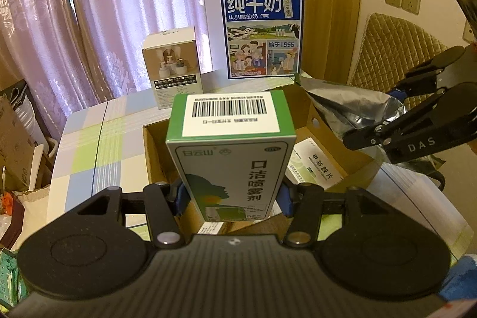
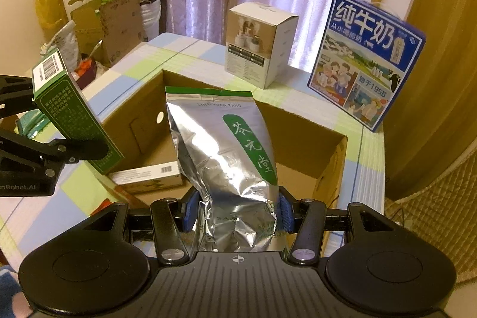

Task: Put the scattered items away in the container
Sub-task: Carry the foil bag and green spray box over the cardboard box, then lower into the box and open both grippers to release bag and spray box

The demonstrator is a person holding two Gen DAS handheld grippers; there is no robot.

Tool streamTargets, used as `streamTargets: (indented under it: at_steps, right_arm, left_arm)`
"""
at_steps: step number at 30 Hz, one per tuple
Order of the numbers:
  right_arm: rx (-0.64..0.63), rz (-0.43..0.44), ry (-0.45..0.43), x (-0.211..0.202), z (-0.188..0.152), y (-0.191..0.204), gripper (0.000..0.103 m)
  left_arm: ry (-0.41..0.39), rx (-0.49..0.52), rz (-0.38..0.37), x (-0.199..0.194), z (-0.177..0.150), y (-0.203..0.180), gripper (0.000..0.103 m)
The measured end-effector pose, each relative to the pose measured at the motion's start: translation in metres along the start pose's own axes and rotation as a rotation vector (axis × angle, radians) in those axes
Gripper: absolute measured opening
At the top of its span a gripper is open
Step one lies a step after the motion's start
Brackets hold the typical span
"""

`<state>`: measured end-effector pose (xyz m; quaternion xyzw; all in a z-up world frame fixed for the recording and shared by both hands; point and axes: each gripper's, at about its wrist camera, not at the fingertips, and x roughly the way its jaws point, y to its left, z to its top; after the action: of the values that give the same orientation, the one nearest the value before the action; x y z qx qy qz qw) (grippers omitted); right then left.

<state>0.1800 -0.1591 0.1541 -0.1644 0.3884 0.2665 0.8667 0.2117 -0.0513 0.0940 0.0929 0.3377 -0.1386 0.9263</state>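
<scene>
My left gripper (image 1: 232, 198) is shut on a green and white spray box (image 1: 229, 151), held upright over the near edge of the open cardboard box (image 1: 354, 160). The same spray box shows at the left in the right wrist view (image 2: 71, 112). My right gripper (image 2: 237, 212) is shut on a silver foil pouch (image 2: 226, 157) with a green label, held above the cardboard box (image 2: 337, 157). The pouch also shows at the right in the left wrist view (image 1: 351, 112). A flat white medicine box (image 2: 149, 178) lies inside the cardboard box.
A blue milk carton case (image 1: 262, 32) and a small white product box (image 1: 176, 67) stand at the back of the checked tablecloth (image 1: 86, 151). Bags and cartons crowd the floor to the left (image 2: 98, 29). A quilted chair (image 1: 396, 49) stands at the right.
</scene>
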Motion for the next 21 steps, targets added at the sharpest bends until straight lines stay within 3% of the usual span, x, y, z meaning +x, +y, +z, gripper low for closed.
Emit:
streamTargets:
  at_steps: [21]
  right_arm:
    - [0.013, 0.007, 0.025, 0.047, 0.014, -0.015, 0.050]
  left_arm:
    - [0.039, -0.052, -0.006, 0.052, 0.003, 0.022, 0.051]
